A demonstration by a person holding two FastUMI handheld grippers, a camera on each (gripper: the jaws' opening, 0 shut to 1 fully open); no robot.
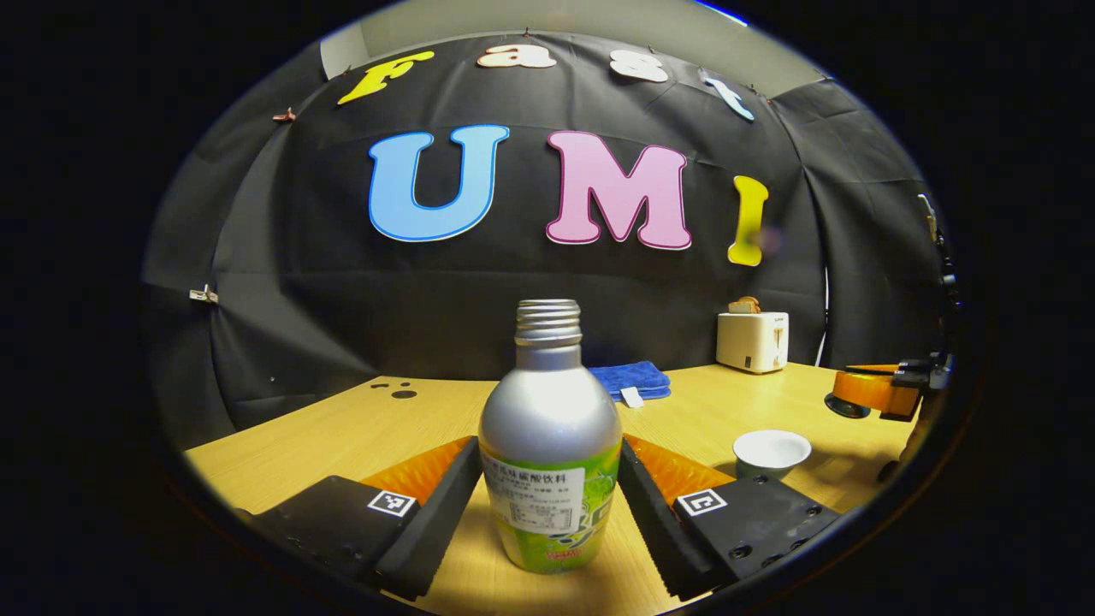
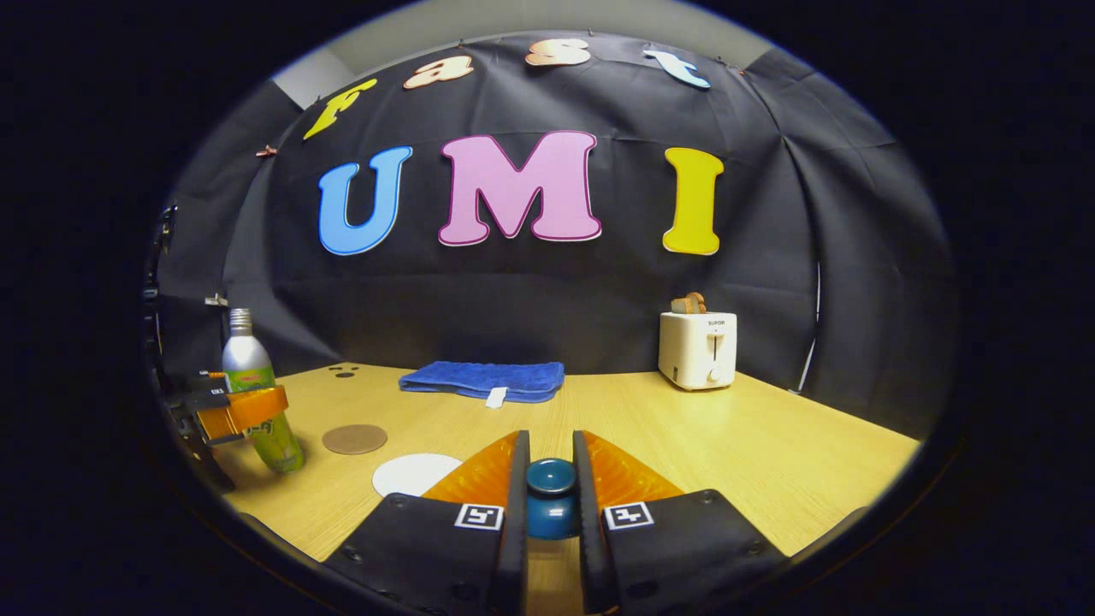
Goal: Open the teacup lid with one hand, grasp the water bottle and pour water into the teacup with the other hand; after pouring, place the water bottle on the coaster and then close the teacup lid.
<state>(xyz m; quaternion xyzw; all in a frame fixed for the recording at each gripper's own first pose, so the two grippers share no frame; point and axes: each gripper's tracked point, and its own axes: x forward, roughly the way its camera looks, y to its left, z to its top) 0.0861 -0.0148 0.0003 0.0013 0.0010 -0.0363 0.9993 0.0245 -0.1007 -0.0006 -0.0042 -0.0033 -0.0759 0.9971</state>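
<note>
A silver water bottle (image 1: 549, 445) with a green label and no cap stands on the table between the fingers of my left gripper (image 1: 548, 445). Both pads meet its sides. The right gripper view shows the same bottle (image 2: 246, 364) at the far left, with the left gripper's orange finger across it. My right gripper (image 2: 549, 479) is shut on the knob of the dark blue teacup lid (image 2: 549, 496), held above the table. The teacup (image 1: 772, 452) stands uncovered, white inside, to the right of the bottle. A brown round coaster (image 2: 354, 439) lies right of the bottle.
A white round shape (image 2: 411, 473) lies left of my right fingers; whether it is the cup's mouth is unclear. A folded blue towel (image 2: 483, 378) and a white toaster (image 2: 697, 349) stand at the back of the wooden table (image 2: 770, 453).
</note>
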